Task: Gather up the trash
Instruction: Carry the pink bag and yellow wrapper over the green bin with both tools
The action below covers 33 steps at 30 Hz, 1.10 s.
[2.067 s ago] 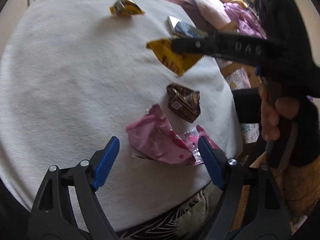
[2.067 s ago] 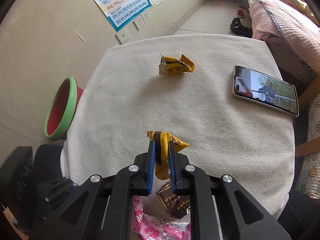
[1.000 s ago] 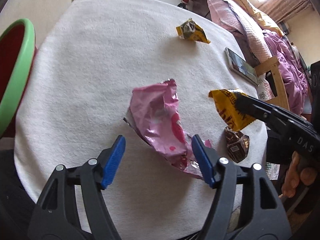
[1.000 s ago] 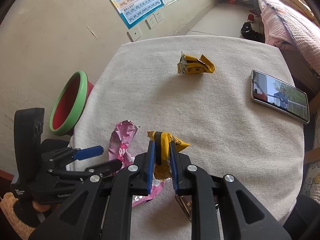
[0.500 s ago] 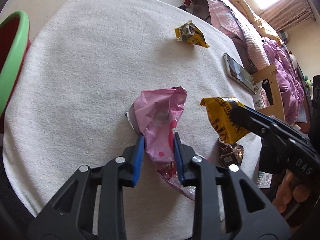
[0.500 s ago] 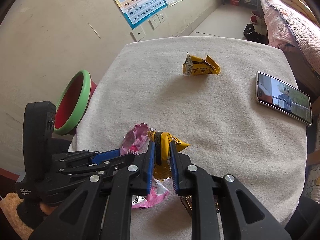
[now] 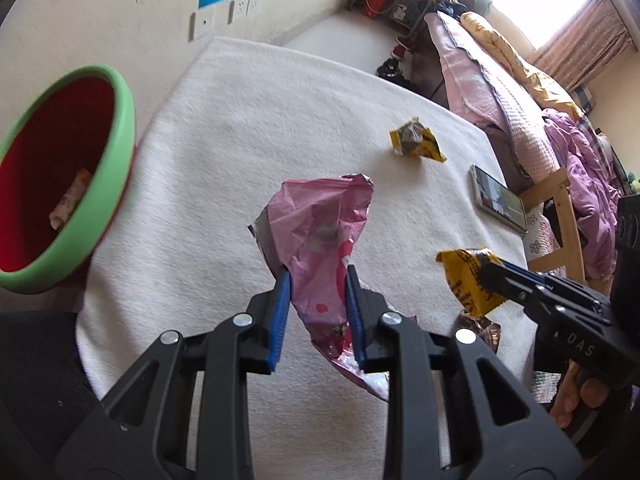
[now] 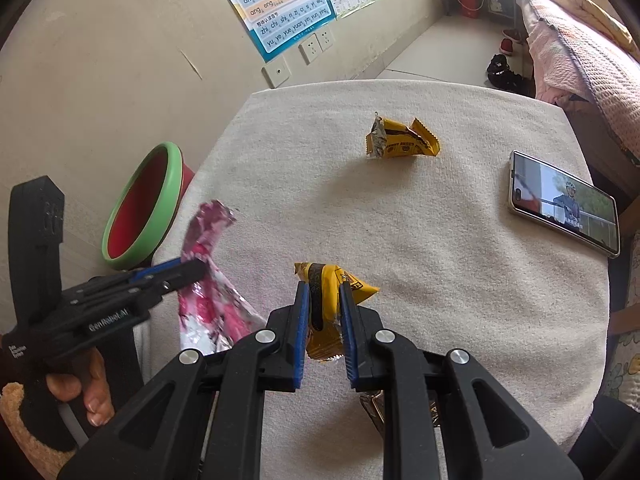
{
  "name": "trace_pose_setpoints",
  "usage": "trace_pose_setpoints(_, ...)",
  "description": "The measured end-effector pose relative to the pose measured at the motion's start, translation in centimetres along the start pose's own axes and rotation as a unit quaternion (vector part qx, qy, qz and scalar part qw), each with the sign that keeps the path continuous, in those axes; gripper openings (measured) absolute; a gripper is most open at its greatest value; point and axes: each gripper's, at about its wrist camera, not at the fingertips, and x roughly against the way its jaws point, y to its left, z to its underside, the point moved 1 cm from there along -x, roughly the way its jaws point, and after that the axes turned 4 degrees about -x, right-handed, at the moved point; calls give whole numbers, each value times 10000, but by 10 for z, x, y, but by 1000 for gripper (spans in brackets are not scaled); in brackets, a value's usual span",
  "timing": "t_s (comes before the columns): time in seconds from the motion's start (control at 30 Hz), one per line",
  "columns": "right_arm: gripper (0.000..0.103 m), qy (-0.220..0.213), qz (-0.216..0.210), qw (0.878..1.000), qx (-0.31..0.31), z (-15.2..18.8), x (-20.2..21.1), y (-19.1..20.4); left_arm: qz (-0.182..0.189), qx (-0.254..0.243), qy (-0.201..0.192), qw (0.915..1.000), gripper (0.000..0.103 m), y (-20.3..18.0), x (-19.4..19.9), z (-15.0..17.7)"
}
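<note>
My left gripper point(image 7: 316, 276) is shut on a crumpled pink wrapper point(image 7: 320, 232), which hangs lifted above the white cloth-covered table point(image 7: 240, 128). The same pink wrapper point(image 8: 208, 240) shows at the left of the right wrist view, pinched by the left gripper point(image 8: 200, 268). My right gripper point(image 8: 322, 292) is shut on a yellow wrapper point(image 8: 328, 308), held above the table; that yellow wrapper point(image 7: 468, 280) appears at the right of the left wrist view. Another yellow wrapper point(image 8: 400, 140) lies further back on the table. A brown wrapper point(image 7: 480, 328) lies under the right gripper, mostly hidden.
A bin with a green rim and red inside point(image 7: 116, 160) stands off the table's left edge, a scrap lying in it. A phone point(image 8: 564, 204) with a lit screen lies near the table's right edge. A bed point(image 7: 520, 92) and wooden frame stand beyond.
My left gripper closed on the pink wrapper and lifted it off the cloth, tilting up so the bin came into view. The right gripper kept still with the yellow wrapper.
</note>
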Motion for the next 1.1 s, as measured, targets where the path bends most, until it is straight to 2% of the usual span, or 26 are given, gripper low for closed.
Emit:
trace_pose_setpoints(0.2,17,-148,199,9989,390,1,3,17,-220,-149,-323,9991,26,1,16,-8)
trace_pose_setpoints(0.63,17,-411,3,9957,830,-12,14,60,-608,-110,-825,9947,26,26,52,-18)
trace_pose_setpoints(0.83,17,-351,-246,9939,1014,-19,3,87,-876,174,-1035,9906,26,58,70,-22)
trace_pose_setpoints(1.1,17,-90,-970,9877,1225,-30,-32,140,-1353,682,-1223,9809,26,116,90,-23)
